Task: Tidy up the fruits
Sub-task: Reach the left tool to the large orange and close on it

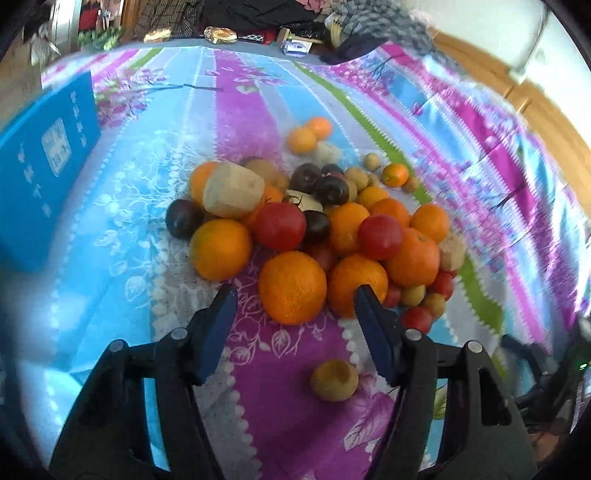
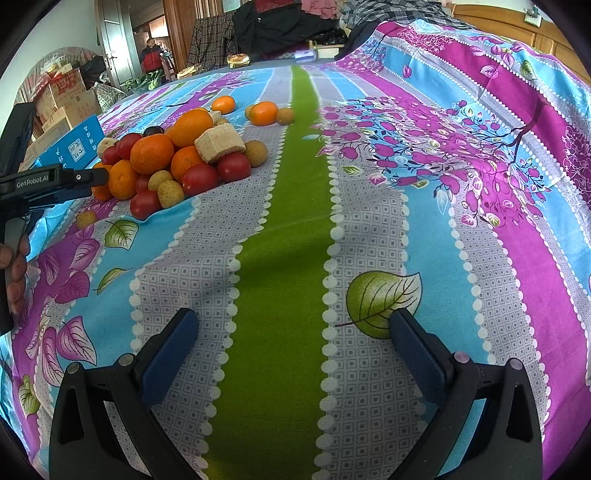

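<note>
A heap of fruit lies on a patterned cloth: oranges, red tomatoes (image 1: pixel 280 226), dark plums (image 1: pixel 183 218), small tan fruits and pale peeled chunks (image 1: pixel 233 190). My left gripper (image 1: pixel 293 301) is open and empty, its fingertips just short of a large orange (image 1: pixel 292 287) at the heap's near edge. A lone tan fruit (image 1: pixel 334 380) lies between its fingers, lower down. The heap shows in the right wrist view (image 2: pixel 173 158) at the left. My right gripper (image 2: pixel 291 325) is open and empty over bare cloth, well right of the heap. The left gripper's body (image 2: pixel 48 181) shows at that view's left edge.
A blue box (image 1: pixel 40 173) stands left of the heap and also shows in the right wrist view (image 2: pixel 74 146). Two oranges (image 1: pixel 308 134) lie apart behind the heap. Clothes and boxes crowd the far edge. A wooden headboard (image 2: pixel 517 26) rises at the right.
</note>
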`<state>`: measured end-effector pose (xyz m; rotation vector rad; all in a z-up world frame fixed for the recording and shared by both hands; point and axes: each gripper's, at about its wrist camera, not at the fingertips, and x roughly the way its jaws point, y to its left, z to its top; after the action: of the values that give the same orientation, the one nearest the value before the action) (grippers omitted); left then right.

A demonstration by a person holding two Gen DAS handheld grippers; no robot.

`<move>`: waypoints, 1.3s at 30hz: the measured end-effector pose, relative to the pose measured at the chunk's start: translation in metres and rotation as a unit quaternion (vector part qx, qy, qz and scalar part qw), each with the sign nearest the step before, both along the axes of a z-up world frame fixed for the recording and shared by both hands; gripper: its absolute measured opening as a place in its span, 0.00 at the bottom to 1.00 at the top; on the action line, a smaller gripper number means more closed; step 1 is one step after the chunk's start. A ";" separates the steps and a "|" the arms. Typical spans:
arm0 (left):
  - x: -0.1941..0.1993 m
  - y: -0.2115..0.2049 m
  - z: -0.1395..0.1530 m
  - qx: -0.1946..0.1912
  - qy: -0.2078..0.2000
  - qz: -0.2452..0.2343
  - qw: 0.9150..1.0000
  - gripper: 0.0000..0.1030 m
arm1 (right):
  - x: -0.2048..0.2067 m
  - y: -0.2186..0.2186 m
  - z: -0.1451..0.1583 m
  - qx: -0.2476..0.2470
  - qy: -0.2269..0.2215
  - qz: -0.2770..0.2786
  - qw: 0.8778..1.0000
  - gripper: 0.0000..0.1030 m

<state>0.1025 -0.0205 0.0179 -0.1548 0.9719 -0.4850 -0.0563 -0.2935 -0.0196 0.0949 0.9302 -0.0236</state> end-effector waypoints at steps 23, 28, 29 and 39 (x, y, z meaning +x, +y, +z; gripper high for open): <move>0.005 0.000 -0.007 0.003 -0.009 0.012 1.000 0.43 | 0.000 -0.001 0.000 0.002 -0.001 0.000 1.000 1.00; -0.011 0.000 0.006 0.022 -0.030 0.005 0.999 0.40 | -0.002 -0.001 0.008 0.014 -0.008 0.006 1.000 0.80; -0.015 0.005 0.010 0.017 -0.032 0.010 0.999 0.40 | -0.002 0.000 0.013 0.029 -0.011 0.018 0.999 0.70; -0.057 0.052 0.032 0.009 -0.037 0.072 0.997 0.41 | 0.041 0.055 0.035 0.146 -0.010 0.110 0.983 0.61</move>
<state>0.0460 0.0317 0.0499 -0.1888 0.8860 -0.3468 -0.0154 -0.2382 0.0159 0.2627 0.9160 0.3196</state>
